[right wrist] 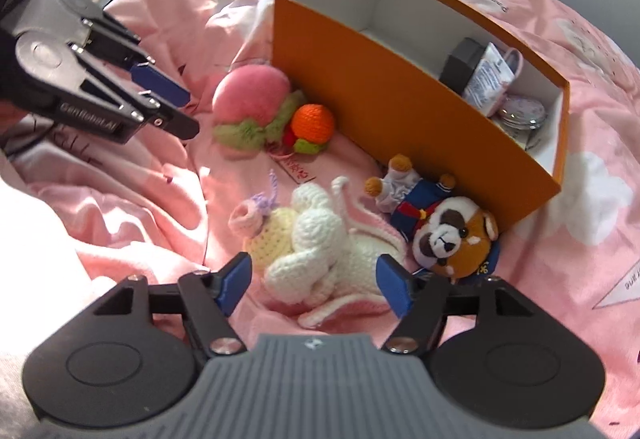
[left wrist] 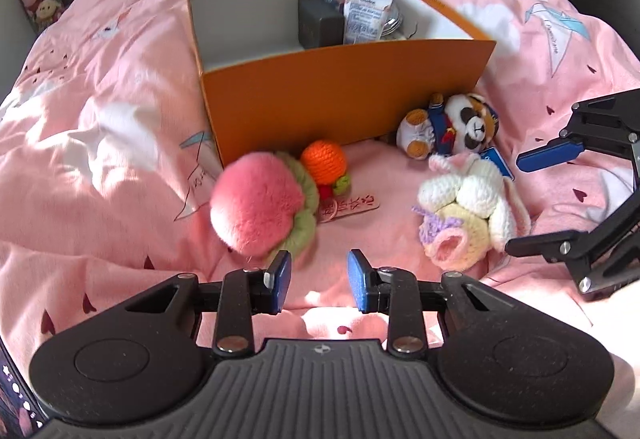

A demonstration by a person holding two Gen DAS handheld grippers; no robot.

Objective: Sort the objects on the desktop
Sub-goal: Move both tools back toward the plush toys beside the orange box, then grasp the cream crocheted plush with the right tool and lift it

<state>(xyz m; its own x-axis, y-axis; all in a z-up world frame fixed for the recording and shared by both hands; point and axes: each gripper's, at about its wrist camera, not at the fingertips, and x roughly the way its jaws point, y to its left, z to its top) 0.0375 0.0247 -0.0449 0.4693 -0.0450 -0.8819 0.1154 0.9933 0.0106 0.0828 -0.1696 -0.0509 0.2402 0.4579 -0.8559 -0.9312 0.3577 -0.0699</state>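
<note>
the left gripper [left wrist: 319,281] has flat blue ribbed pads on black metal links; its jaws stand a little apart with nothing between them, only pink bedding below. its left pad sits just beside a round, fuzzy pink plush peach with a green furry collar [left wrist: 258,203]. behind the peach lies a small crocheted orange ball with green and red knitted bits [left wrist: 324,163], and a pink tag with red characters [left wrist: 350,209] that are too blurred to read.

the right gripper [right wrist: 314,281] holds its blue pads wide apart, one on each side of a white crocheted rabbit with long pink-lined ears [right wrist: 320,251]; the pads do not press on it. against the rabbit's left side is a pale yellow crocheted piece with a pink and lilac flower [right wrist: 264,235]. just to its right lies a plush panda-faced doll in a blue uniform with brown and white fur [right wrist: 444,231], touching the wall of the box.

the toys lie on a soft, creased pink duvet printed with white clouds [left wrist: 100,99], in front of a tall orange cardboard box with a white inside [left wrist: 340,95]. the box holds a dark grey block [left wrist: 320,23], a white sachet with small unreadable print [left wrist: 362,15] and a glass jar [right wrist: 522,115]. the left gripper's arm reads "genrobot.ai" in the right wrist view.
</note>
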